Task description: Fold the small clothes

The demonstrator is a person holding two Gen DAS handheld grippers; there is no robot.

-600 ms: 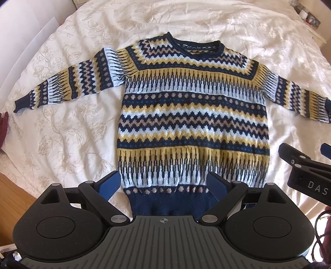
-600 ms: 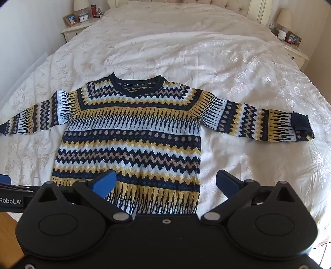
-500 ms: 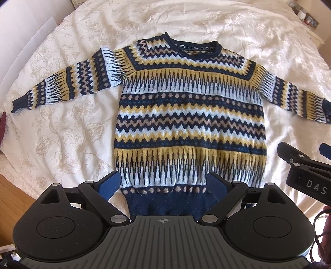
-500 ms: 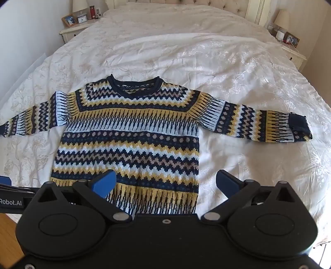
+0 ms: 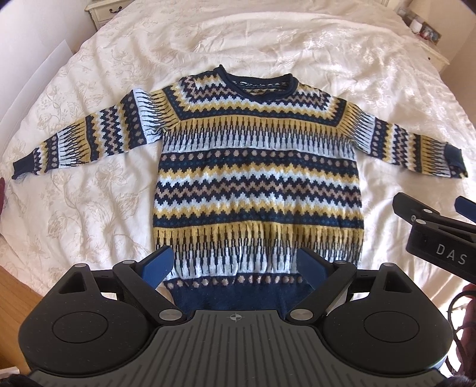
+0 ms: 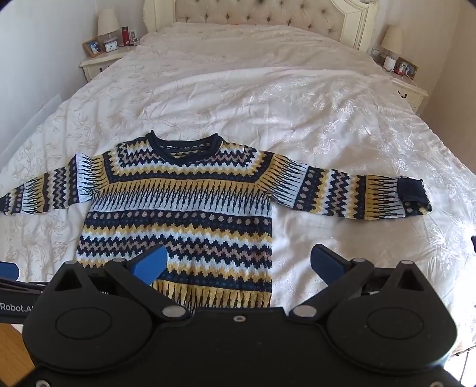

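Navy, mustard, pale blue and tan knit: we list one patterned sweater [image 5: 258, 178], laid flat and face up on a white bedspread [image 5: 89, 193] with a faint floral print. Its neckline points toward the headboard [image 6: 258, 15]; its navy hem lies nearest us. Both sleeves are spread out sideways; the left sleeve [image 5: 80, 143] ends in a flat navy cuff, and the right sleeve [image 6: 357, 193] ends in a navy cuff [image 6: 413, 193] that is turned back on itself.

We hold the left gripper [image 5: 236, 265] above the hem, its blue fingers [image 5: 156, 263] set wide apart and clasping nothing. Through the gap between them we see the lower body and hem band of the sweater.

We hold the right gripper [image 6: 241, 262] to the right of the first, above the sweater's lower right side, likewise spread wide and empty. Its left blue finger [image 6: 150, 265] shows over the knit; its right finger [image 6: 327, 262] shows over bare bedspread just beside the sweater's edge. In the left wrist view, part of the right gripper [image 5: 437, 238] enters at the right margin.

Also entered: two cream nightstands, one [image 6: 101, 64] left of the headboard carrying a lamp [image 6: 107, 22] and picture frames, and one [image 6: 409, 89] at the right with another lamp [image 6: 392, 38]. Wooden floor [image 5: 15, 285] shows at the lower left.
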